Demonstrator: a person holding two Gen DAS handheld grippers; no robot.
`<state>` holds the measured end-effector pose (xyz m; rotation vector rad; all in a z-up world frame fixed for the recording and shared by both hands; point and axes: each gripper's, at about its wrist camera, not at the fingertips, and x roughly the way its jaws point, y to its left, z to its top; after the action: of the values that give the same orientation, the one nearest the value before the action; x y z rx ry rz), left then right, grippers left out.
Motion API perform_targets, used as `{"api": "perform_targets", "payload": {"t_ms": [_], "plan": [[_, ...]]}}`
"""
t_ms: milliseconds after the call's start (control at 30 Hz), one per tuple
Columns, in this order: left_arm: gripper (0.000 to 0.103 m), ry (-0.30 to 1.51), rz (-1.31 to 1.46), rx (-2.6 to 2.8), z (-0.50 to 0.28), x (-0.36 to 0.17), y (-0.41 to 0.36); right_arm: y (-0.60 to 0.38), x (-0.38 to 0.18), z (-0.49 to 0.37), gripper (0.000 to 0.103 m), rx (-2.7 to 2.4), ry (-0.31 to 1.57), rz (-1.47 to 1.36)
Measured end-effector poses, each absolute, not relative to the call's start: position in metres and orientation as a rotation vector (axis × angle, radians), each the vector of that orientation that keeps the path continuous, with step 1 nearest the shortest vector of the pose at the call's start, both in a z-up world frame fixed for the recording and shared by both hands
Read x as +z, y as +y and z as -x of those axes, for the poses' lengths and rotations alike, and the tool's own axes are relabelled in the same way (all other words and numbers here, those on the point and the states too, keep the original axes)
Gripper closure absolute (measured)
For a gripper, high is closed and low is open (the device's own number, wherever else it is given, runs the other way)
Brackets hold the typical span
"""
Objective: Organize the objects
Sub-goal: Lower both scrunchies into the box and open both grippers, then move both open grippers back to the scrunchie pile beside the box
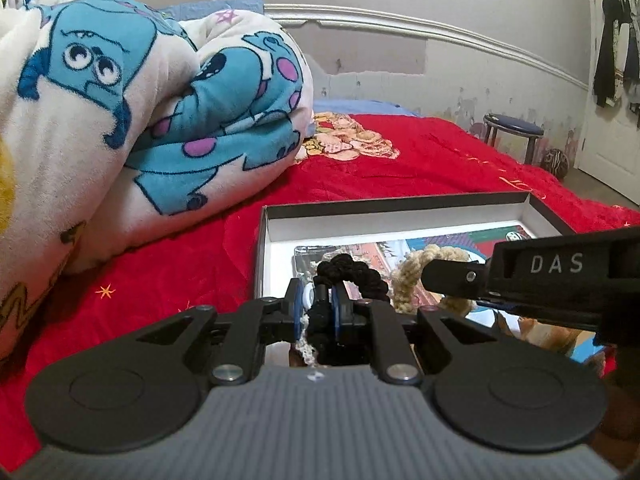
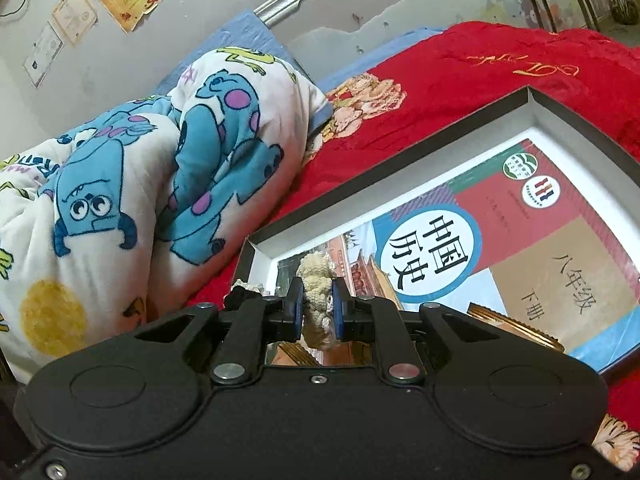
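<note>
A shallow box (image 1: 360, 216) with a white inside lies on the red bed; it also shows in the right wrist view (image 2: 404, 168). A Chinese history textbook (image 2: 500, 248) lies flat in it. My left gripper (image 1: 318, 304) is shut on a black scrunchie (image 1: 352, 274) over the box's near left corner. My right gripper (image 2: 317, 312) is shut on a beige scrunchie (image 2: 316, 280) just to its right; in the left wrist view the right gripper (image 1: 440, 276) reaches in from the right, with the beige scrunchie (image 1: 412, 268) at its tip.
A bundled monster-print blanket (image 1: 120, 120) lies left of the box. The red bedspread (image 1: 440, 160) stretches beyond. A blue stool (image 1: 514, 128), a ball (image 1: 556, 162) and a door with hanging clothes (image 1: 616, 60) stand past the bed's far edge.
</note>
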<state>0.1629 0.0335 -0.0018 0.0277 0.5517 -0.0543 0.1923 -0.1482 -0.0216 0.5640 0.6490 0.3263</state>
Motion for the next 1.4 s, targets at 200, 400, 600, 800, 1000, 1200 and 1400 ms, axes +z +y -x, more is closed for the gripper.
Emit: {"api": "perform_targets", "payload": {"t_ms": [200, 400, 600, 800, 1000, 1200, 1400], "plan": [[0.083, 0.572, -0.026, -0.039, -0.165, -0.004, 0.034, -0.150, -0.022, -0.193, 0.088, 0.322, 0.655, -0.573], [0.082, 0.577, -0.012, -0.056, -0.165, -0.004, 0.034, -0.151, -0.022, -0.194, 0.086, 0.332, 0.660, -0.585], [0.062, 0.604, -0.009, -0.076, -0.167, -0.007, 0.033, -0.148, -0.024, -0.195, 0.085, 0.354, 0.681, -0.569], [0.042, 0.625, 0.018, -0.082, -0.168, -0.005, 0.037, -0.150, -0.023, -0.195, 0.074, 0.379, 0.681, -0.595], [0.036, 0.601, 0.055, -0.111, -0.160, 0.005, 0.042, -0.149, -0.014, -0.186, 0.057, 0.406, 0.666, -0.575], [0.027, 0.507, 0.070, -0.137, -0.134, 0.033, 0.050, -0.160, 0.015, -0.165, 0.046, 0.445, 0.607, -0.614], [0.022, 0.446, 0.103, -0.205, -0.099, 0.060, 0.058, -0.171, 0.056, -0.138, 0.037, 0.443, 0.558, -0.568]]}}
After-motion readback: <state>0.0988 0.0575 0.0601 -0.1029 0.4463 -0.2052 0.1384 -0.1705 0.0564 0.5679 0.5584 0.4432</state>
